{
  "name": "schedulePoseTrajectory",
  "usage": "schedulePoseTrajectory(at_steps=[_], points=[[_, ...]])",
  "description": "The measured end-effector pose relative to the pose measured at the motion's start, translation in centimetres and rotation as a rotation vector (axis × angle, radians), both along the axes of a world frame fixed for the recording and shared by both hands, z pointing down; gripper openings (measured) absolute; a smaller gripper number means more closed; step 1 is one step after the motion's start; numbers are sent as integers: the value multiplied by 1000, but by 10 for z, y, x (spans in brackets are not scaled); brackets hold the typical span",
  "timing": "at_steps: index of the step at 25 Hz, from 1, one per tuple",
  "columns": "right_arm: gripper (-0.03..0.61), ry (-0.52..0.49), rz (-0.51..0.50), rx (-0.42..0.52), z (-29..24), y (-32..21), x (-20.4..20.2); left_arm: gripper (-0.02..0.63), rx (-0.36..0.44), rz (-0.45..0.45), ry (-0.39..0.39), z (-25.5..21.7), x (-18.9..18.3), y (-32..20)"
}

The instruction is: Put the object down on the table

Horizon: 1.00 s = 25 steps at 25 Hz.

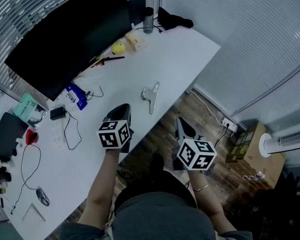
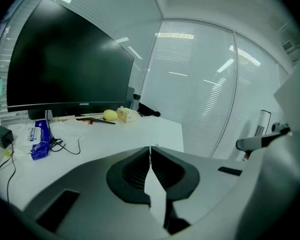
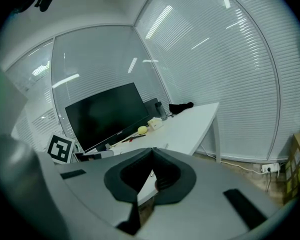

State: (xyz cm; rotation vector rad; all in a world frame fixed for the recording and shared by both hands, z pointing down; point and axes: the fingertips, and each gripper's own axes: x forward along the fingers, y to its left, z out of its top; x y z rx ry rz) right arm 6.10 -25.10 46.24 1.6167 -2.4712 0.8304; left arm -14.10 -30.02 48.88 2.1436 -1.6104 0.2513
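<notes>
A silver metal clip-like object [image 1: 151,95] lies flat on the white table [image 1: 190,54], near its front edge. My left gripper [image 1: 121,109] hovers over the table just left of it and does not touch it. In the left gripper view its jaws [image 2: 150,149] meet at the tips with nothing between them. My right gripper [image 1: 181,121] hangs off the table's edge, over the wooden floor, to the right of the object. Its jaws [image 3: 151,150] are also closed on nothing.
A large dark monitor [image 1: 75,34] stands along the back left. Near it lie a yellow ball [image 1: 118,47], a bottle [image 1: 148,20], a black cloth [image 1: 174,20], a blue packet [image 1: 76,96] and a charger [image 1: 57,113] with cable. A mouse [image 1: 42,196] sits near left. A fan [image 1: 285,144] stands on the floor.
</notes>
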Motion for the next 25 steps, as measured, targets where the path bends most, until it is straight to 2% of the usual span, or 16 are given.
schedulePoseTrajectory(at_steps=[12, 25], points=[[1, 46, -15, 27, -2, 13, -5, 29, 20, 0, -11, -10, -1, 28], [2, 51, -32, 30, -1, 19, -10, 29, 24, 8, -38, -12, 5, 38]])
